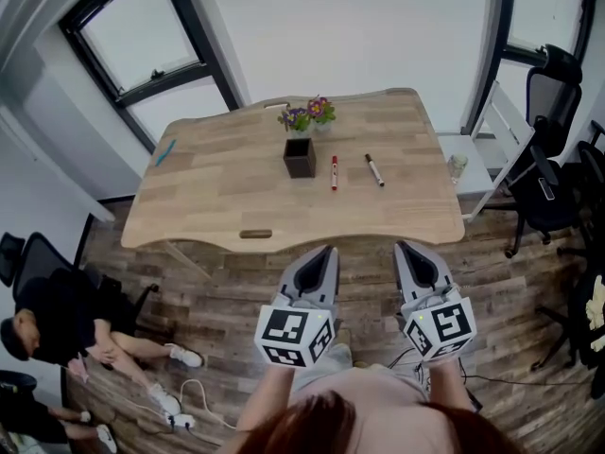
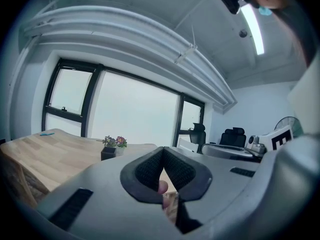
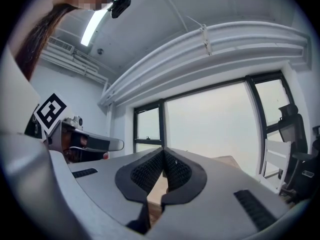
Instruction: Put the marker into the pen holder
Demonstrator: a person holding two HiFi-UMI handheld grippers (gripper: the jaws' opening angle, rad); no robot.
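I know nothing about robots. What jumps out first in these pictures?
Two grey tools, the left gripper and the right gripper, fill the foreground, jaws shut and empty, each carrying a cube of square markers. Beyond them a wooden table holds a dark pen holder, a red marker and a black marker lying to its right, flowers behind it.

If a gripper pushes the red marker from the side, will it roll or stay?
The red marker looks slim and round and lies flat on the smooth wooden table, so a sideways push would probably roll it. It looks stiff and is likely light, so lifting it should be easy.
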